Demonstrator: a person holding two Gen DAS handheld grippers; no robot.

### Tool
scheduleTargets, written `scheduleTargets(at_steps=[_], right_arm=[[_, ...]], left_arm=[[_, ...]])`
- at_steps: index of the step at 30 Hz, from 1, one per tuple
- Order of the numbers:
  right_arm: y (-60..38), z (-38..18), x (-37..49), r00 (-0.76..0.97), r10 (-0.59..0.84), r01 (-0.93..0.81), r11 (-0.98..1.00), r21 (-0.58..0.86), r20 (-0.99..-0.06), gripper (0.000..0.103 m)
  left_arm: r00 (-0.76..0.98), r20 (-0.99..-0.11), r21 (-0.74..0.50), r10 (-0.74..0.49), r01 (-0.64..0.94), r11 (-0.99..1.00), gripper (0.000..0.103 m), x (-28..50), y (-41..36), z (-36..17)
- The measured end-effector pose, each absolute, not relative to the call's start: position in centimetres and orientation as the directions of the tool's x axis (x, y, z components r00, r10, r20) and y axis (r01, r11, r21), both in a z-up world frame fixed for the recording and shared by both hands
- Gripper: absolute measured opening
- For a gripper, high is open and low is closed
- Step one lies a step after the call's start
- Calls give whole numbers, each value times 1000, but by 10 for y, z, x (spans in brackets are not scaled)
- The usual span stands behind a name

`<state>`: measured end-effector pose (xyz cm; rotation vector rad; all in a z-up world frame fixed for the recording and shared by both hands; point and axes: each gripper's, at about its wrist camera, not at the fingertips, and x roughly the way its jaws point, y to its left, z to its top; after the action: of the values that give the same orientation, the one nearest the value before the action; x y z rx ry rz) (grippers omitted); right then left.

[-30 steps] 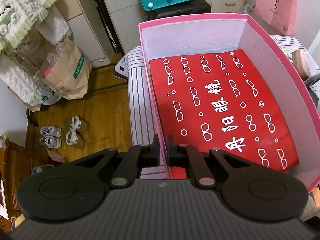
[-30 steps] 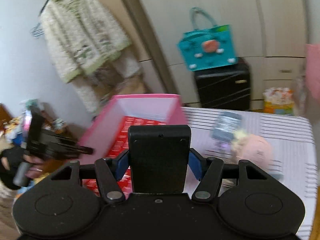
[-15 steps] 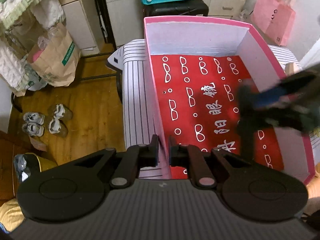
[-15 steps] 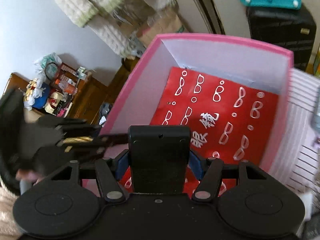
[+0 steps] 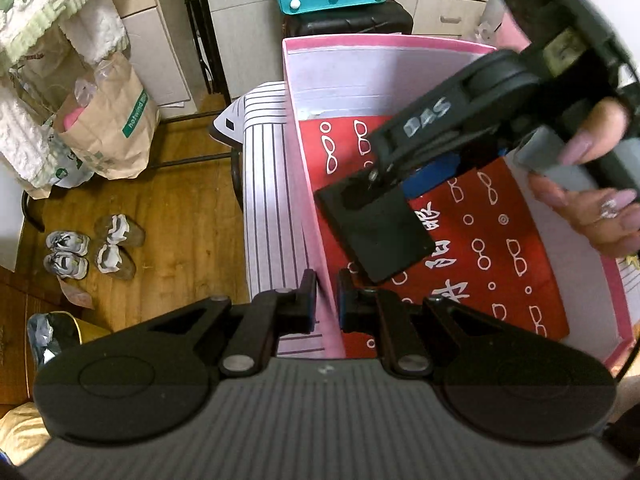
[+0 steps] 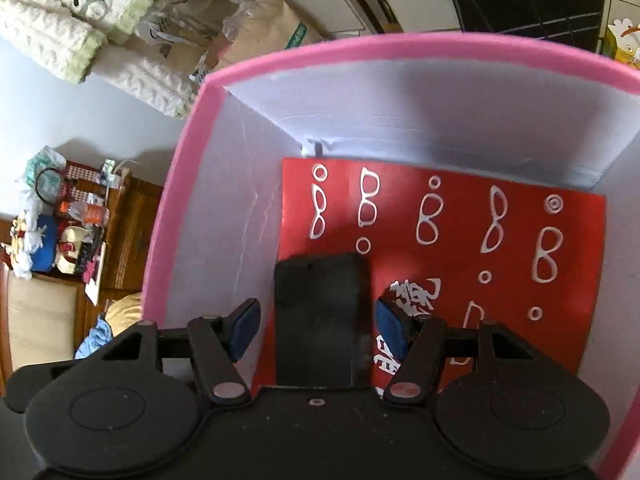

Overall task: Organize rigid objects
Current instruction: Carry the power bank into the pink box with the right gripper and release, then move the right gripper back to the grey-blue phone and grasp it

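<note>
My left gripper (image 5: 325,300) has its jaws pressed together on the left wall of the pink box (image 5: 308,184), pinching the thin wall near the box's front-left corner. The box stands on a striped tabletop (image 5: 264,216), close to its left edge, and the floor of the box is covered by a red sheet with white glasses drawings (image 5: 496,248).

My right gripper (image 6: 318,322) reaches down inside the box. Its jaws have just been opening, and in the right wrist view the blue pads (image 6: 244,328) stand apart from the black rectangular object (image 6: 322,316), with a gap visible on each side, so they are spread and do not press on it. The black rectangular object is between them, over the red sheet, in the left half of the box and near the left wall. In the left wrist view the same object (image 5: 374,228) appears tilted, one corner pointing toward my left gripper; I cannot tell if it already lies flat on the sheet. A hand (image 5: 592,184) holds the handle of the right gripper above the right side of the box.
</note>
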<state>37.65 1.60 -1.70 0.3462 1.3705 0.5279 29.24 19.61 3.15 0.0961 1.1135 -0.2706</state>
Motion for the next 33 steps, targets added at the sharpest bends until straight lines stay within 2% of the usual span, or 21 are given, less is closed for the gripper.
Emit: scheduleTargets(at_steps=[3,7,18,24,31,33], right_arm=[[-2,6,364,189,550,-174,834,524,-813,76],[-31,40,337,267,574,-217,819,532,-774,76],[-112,91,263,433,478,-299,876,378,-765,76],[-164,73,222,562,415,-291,909,299,-716,76],[-220,27,189,695,205,-184,977,104,-689,76],[-231,17,186,710,167,-151,985,84,-684,79]], left_arm=[[414,-895,-58,-164,255,965,9,293,197,31],[420,-893,-58,-159,242,968,9,292,197,31],[462,-879,-25,-118,204,979,8,286,190,34],[444,-890,-15,-101,193,981,8,286,188,33],[446,-890,-26,-96,161,987,8,287,187,32],[449,-888,-31,-97,152,988,8,287,188,31]])
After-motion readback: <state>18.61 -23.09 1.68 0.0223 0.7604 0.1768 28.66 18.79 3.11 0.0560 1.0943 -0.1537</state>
